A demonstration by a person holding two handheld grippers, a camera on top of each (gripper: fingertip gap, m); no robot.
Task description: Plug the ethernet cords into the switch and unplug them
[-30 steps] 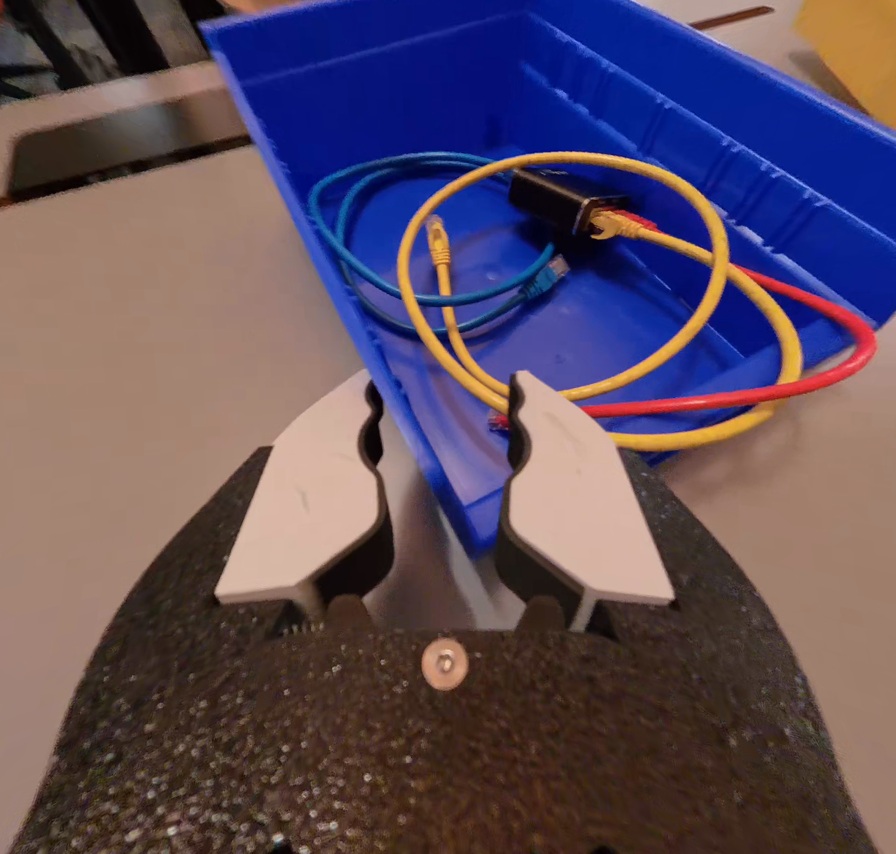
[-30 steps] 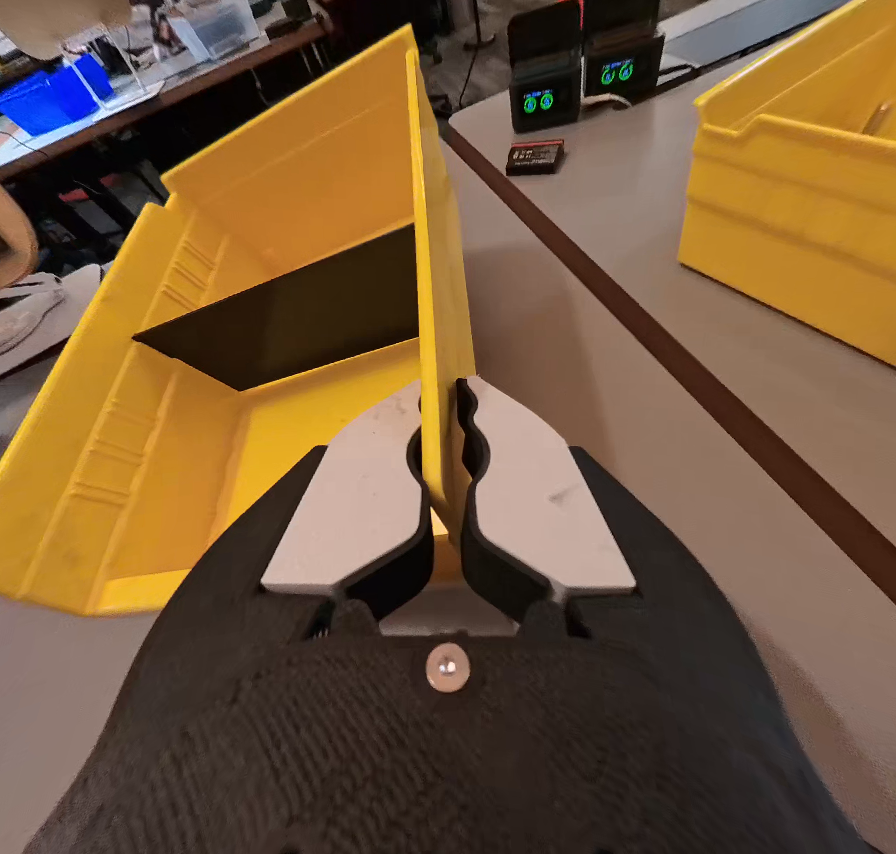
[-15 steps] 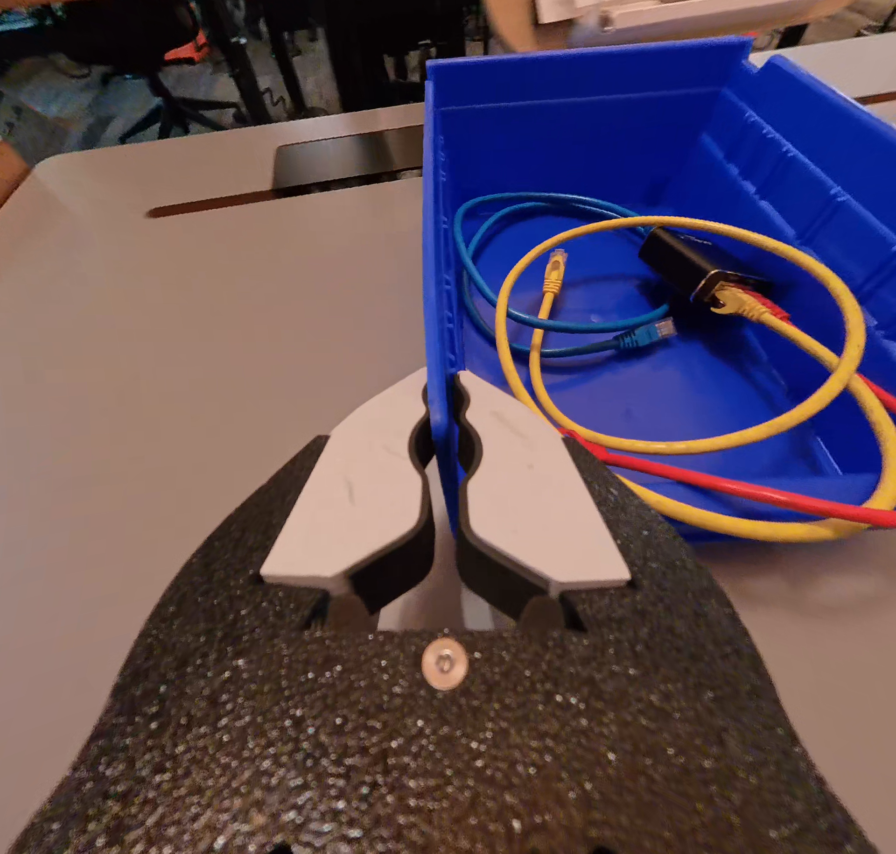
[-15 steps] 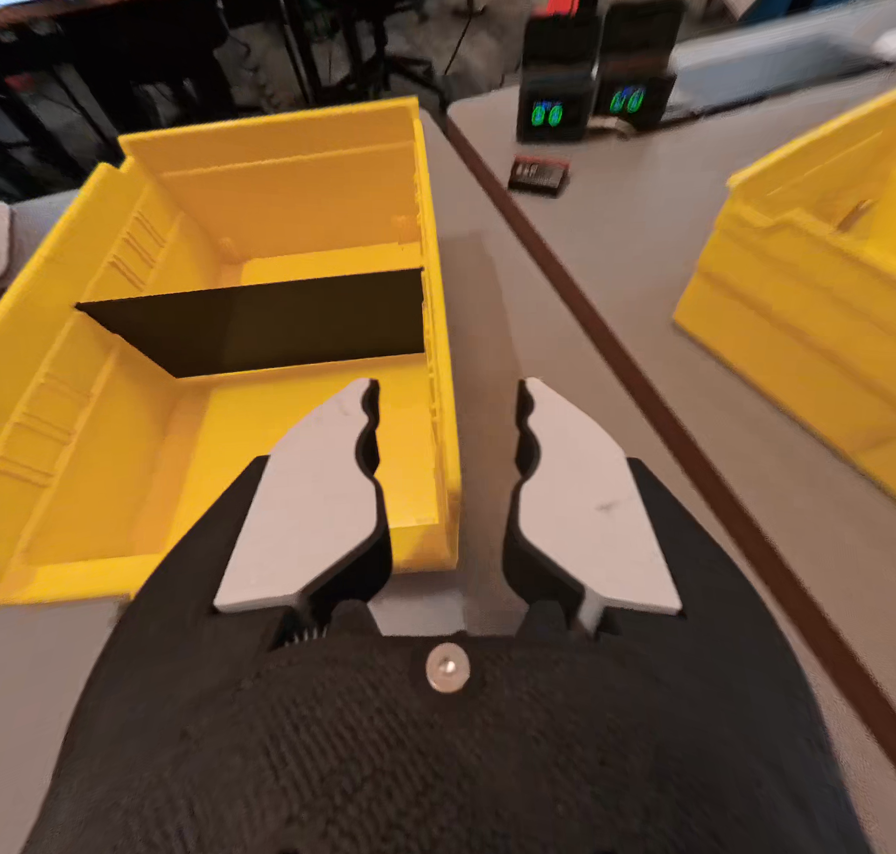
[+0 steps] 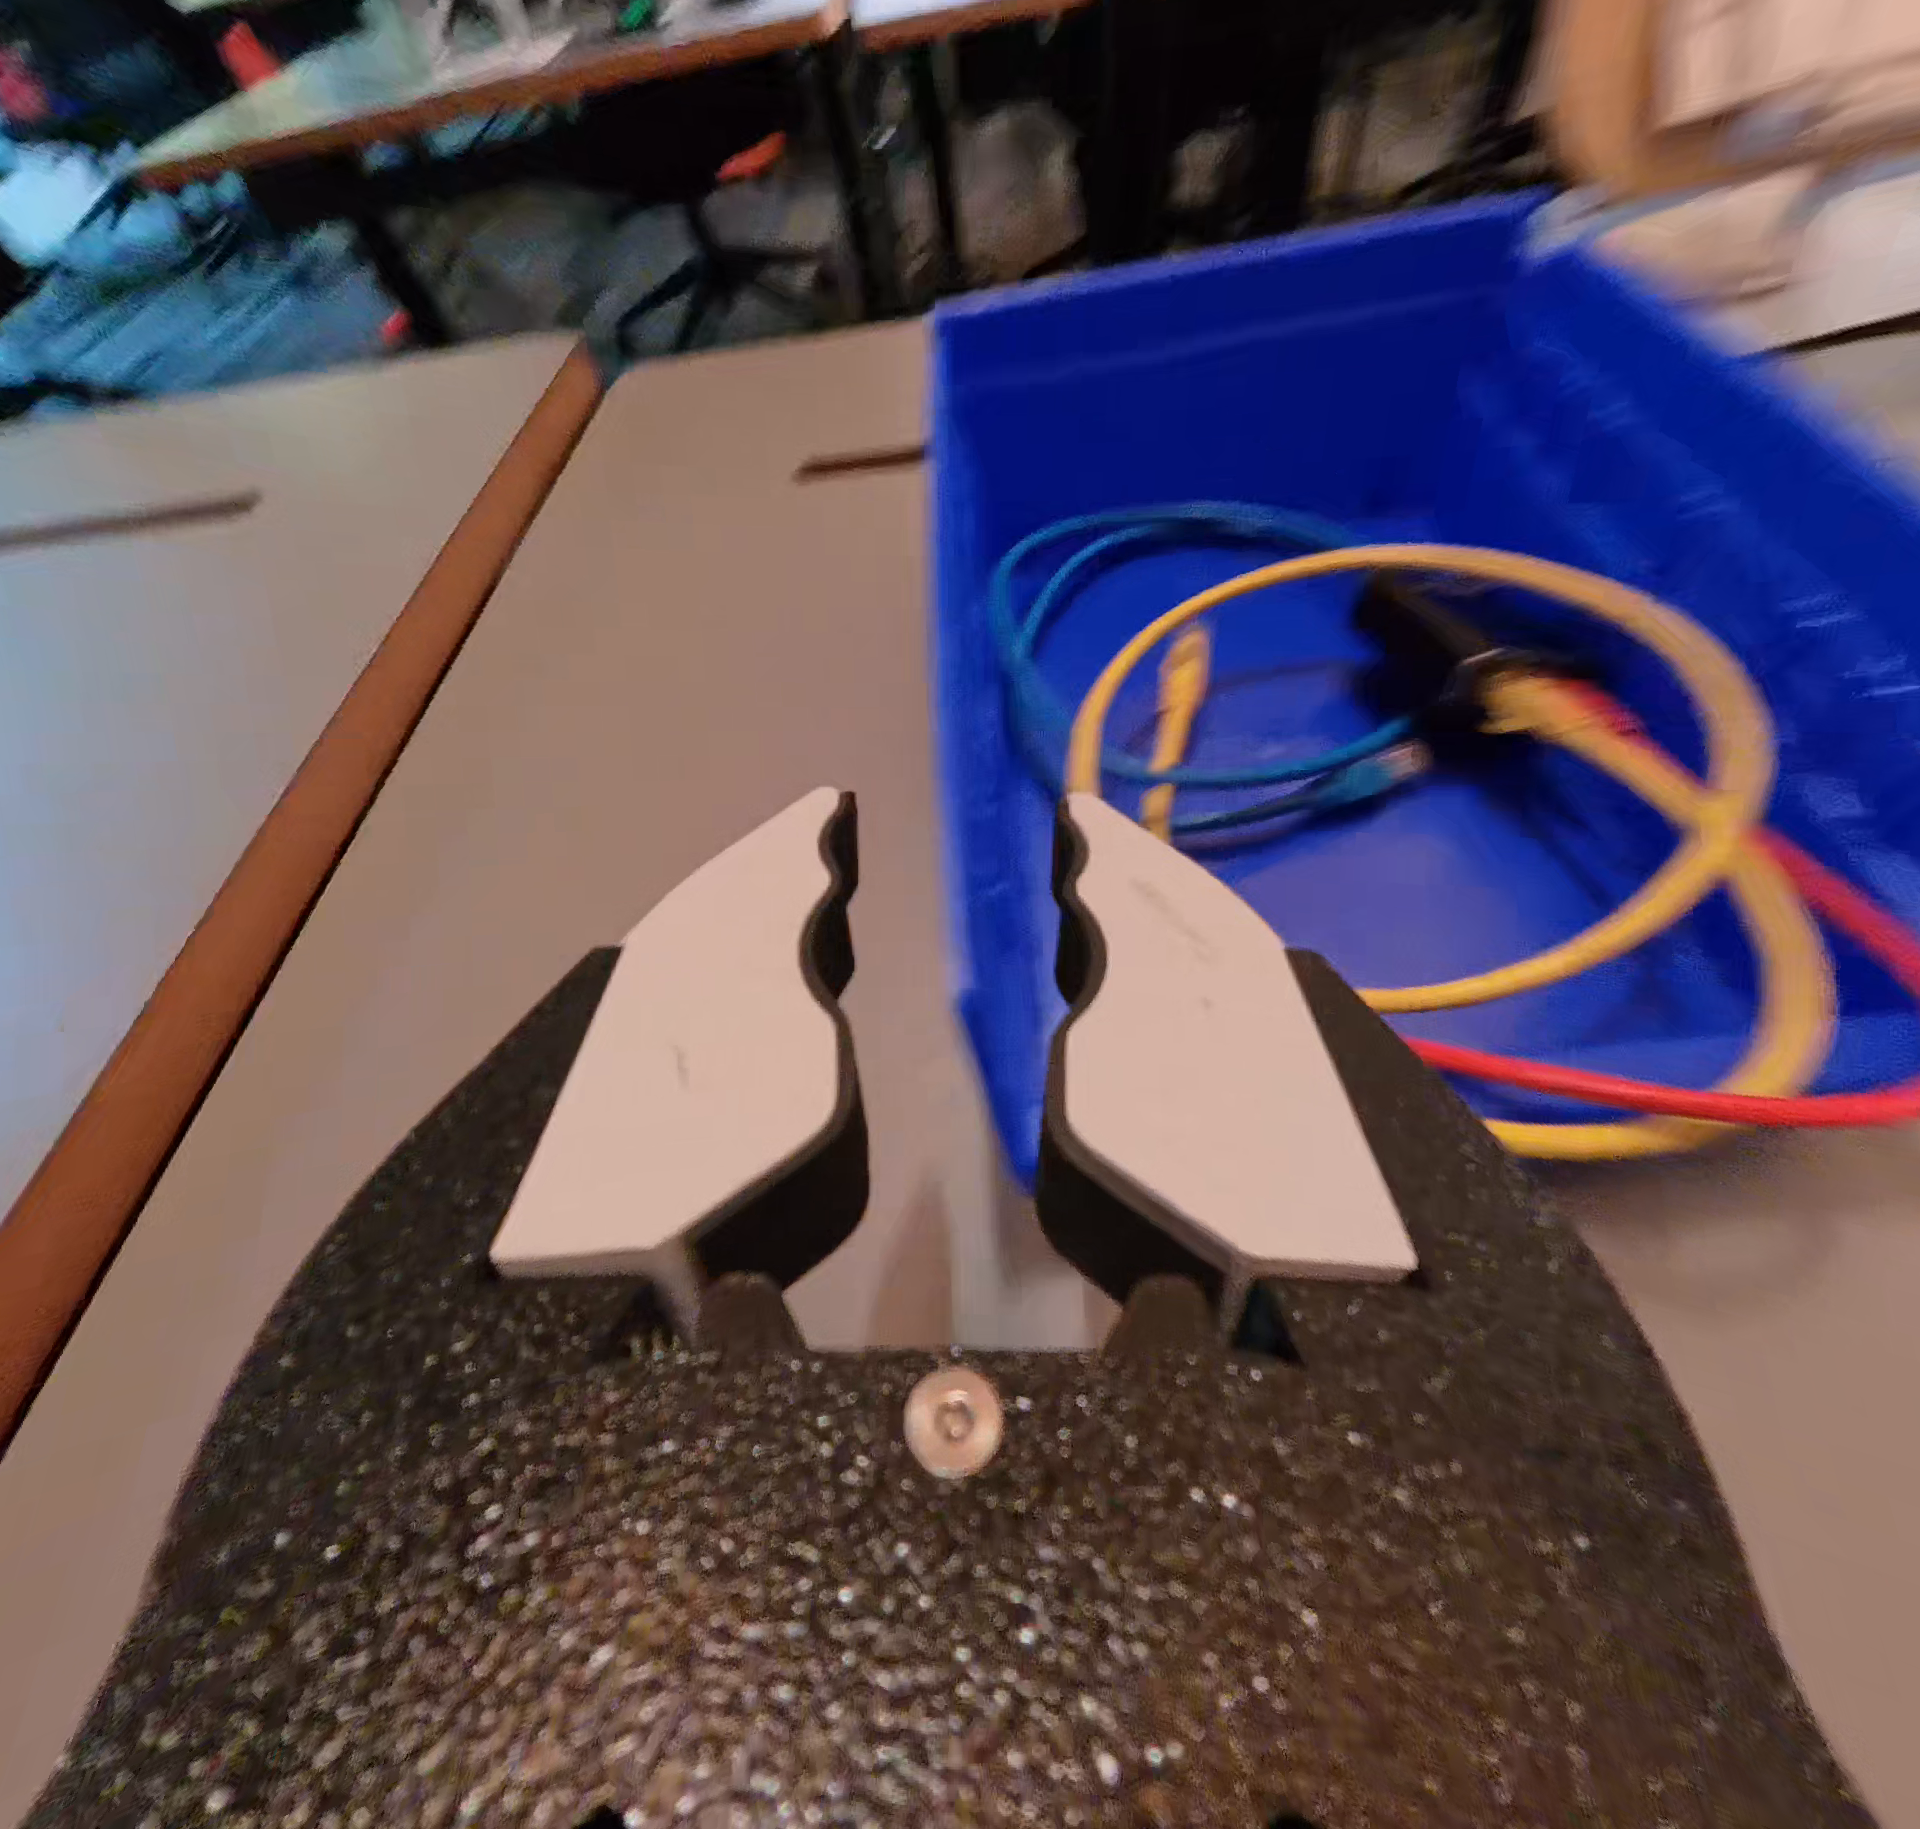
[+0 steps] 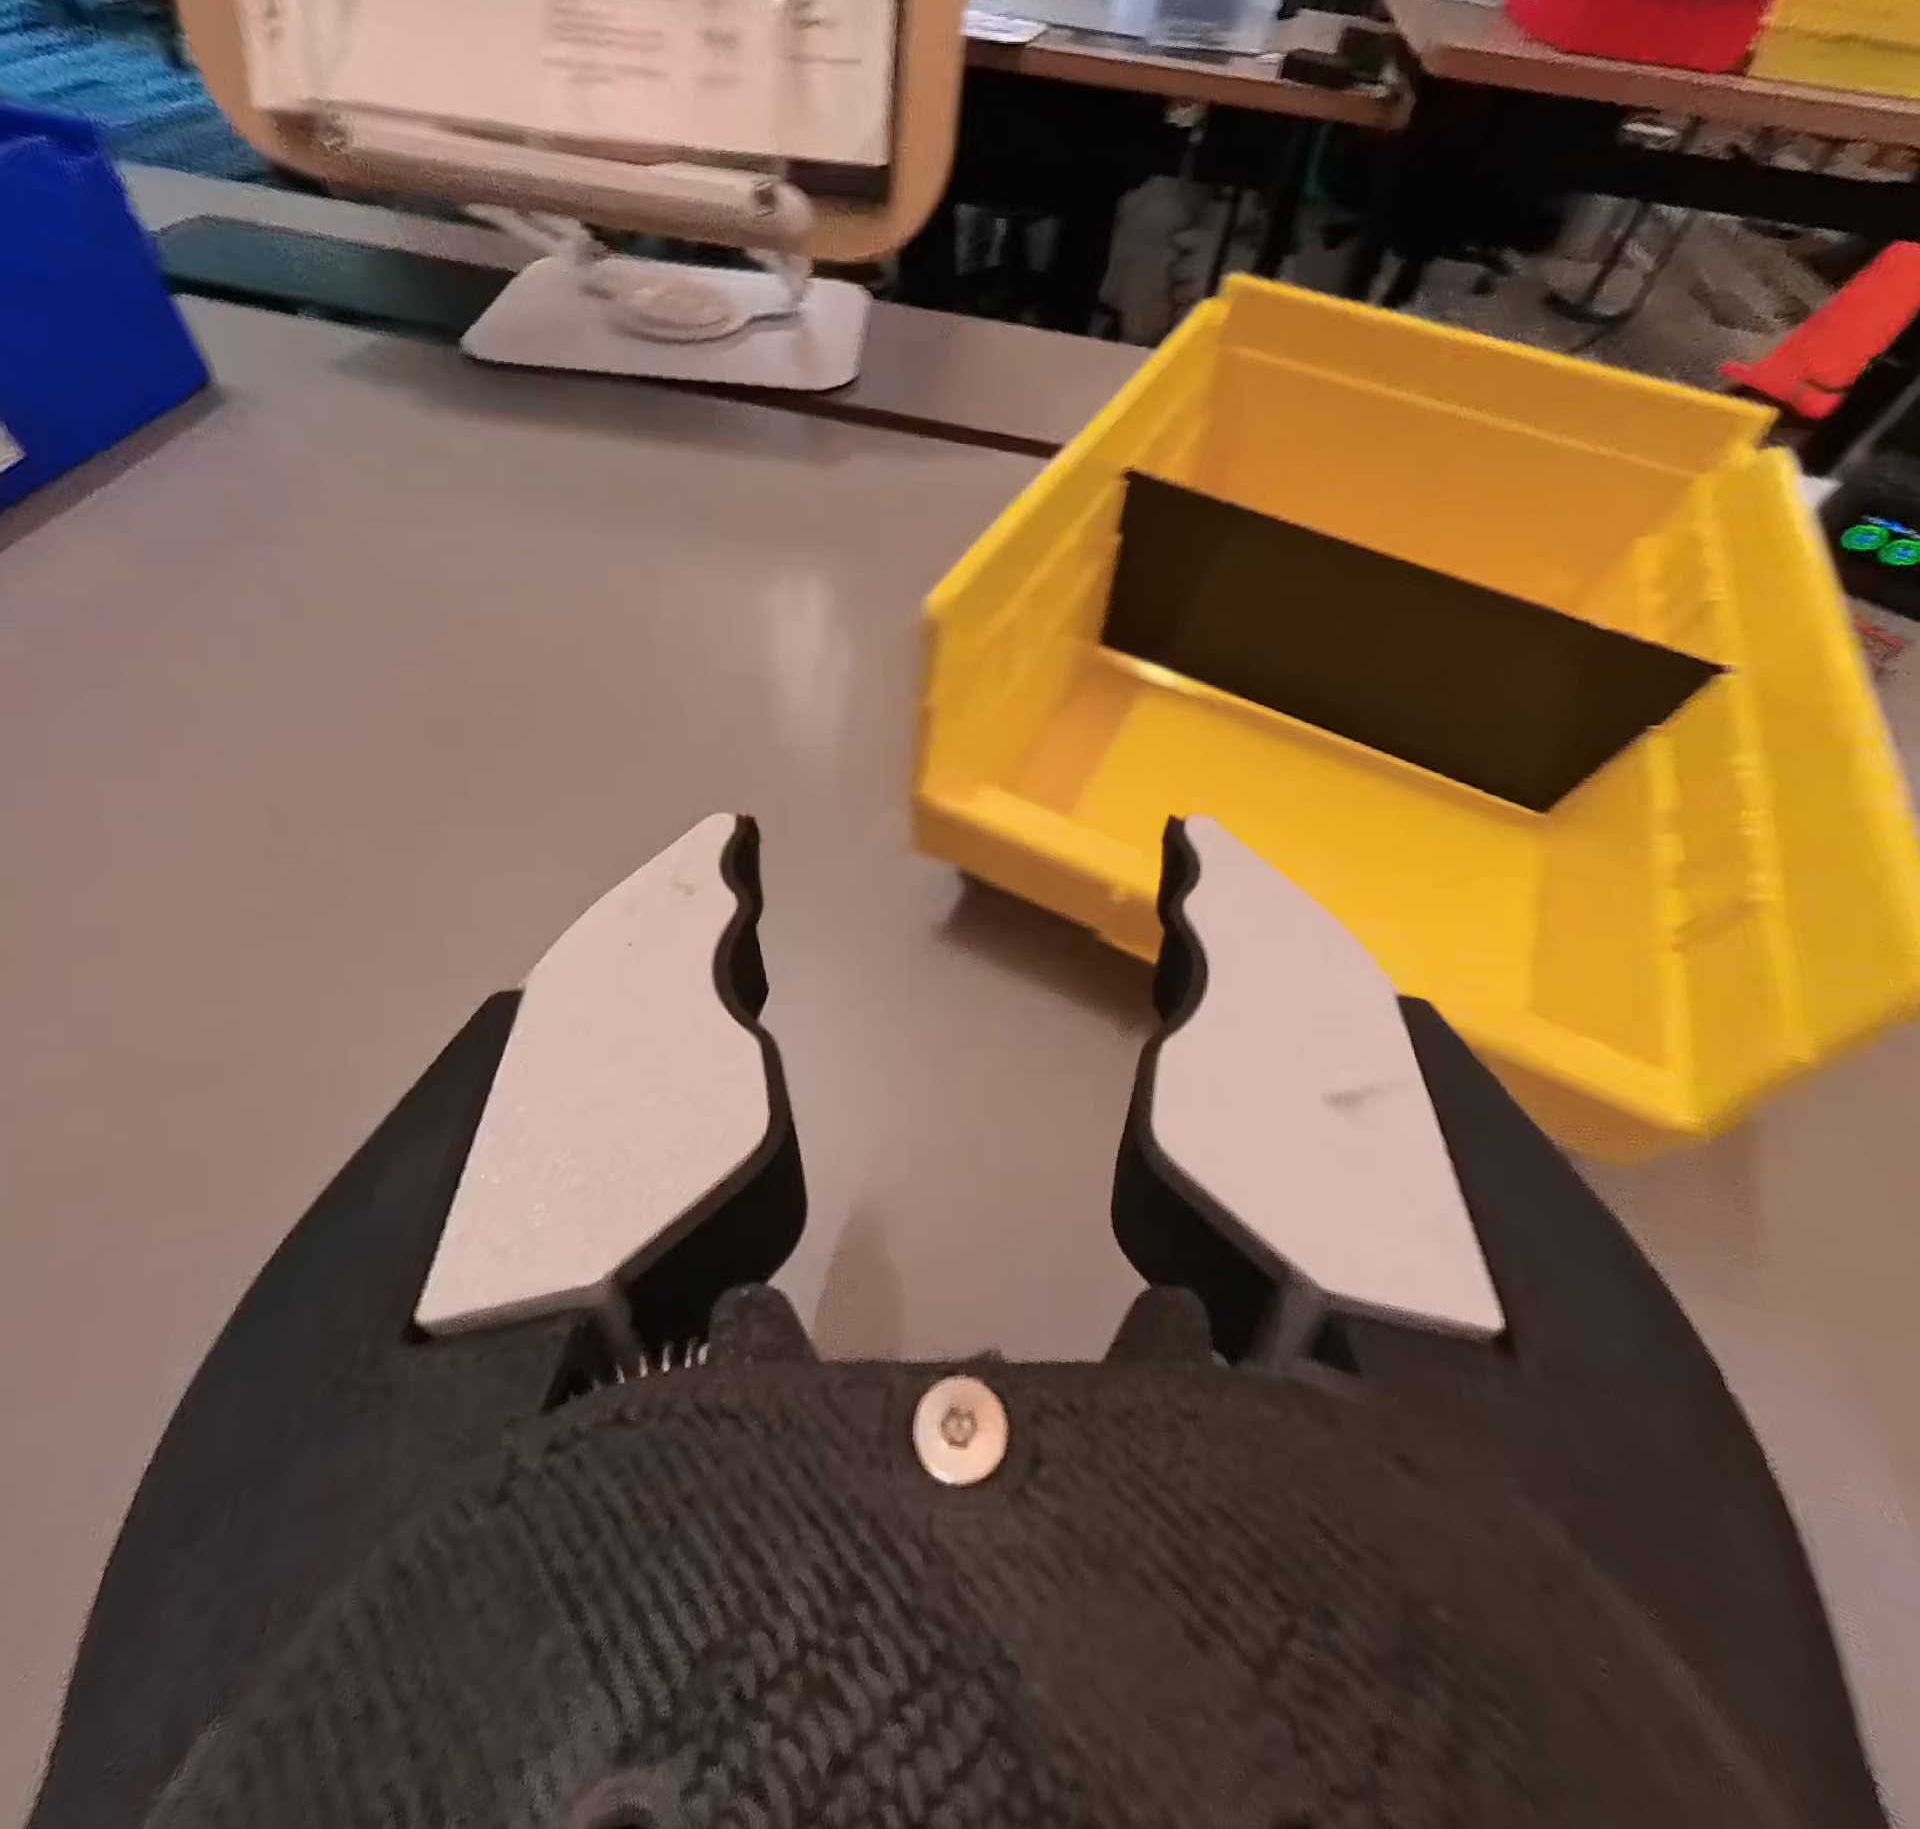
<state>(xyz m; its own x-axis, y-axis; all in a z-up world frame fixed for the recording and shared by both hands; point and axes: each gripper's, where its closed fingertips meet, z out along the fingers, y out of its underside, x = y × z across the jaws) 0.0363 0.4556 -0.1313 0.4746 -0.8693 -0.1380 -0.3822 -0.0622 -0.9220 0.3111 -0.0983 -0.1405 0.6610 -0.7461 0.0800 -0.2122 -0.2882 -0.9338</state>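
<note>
Both the left tool (image 5: 954, 823) and the right tool (image 6: 961, 844) hang spread and empty over the counter (image 5: 665, 699). In the blue bin (image 5: 1195, 397) the switch (image 5: 1444, 641) has yellow and red cords seemingly plugged in; the blue cord (image 5: 1049, 584) lies loose. Most plugging and all unplugging seem left.

The left gripper (image 5: 954, 823) and the right gripper (image 6: 961, 844) each have pale grey, wavy-edged fingers, a rough black body and a silver screw at lower centre.
</note>
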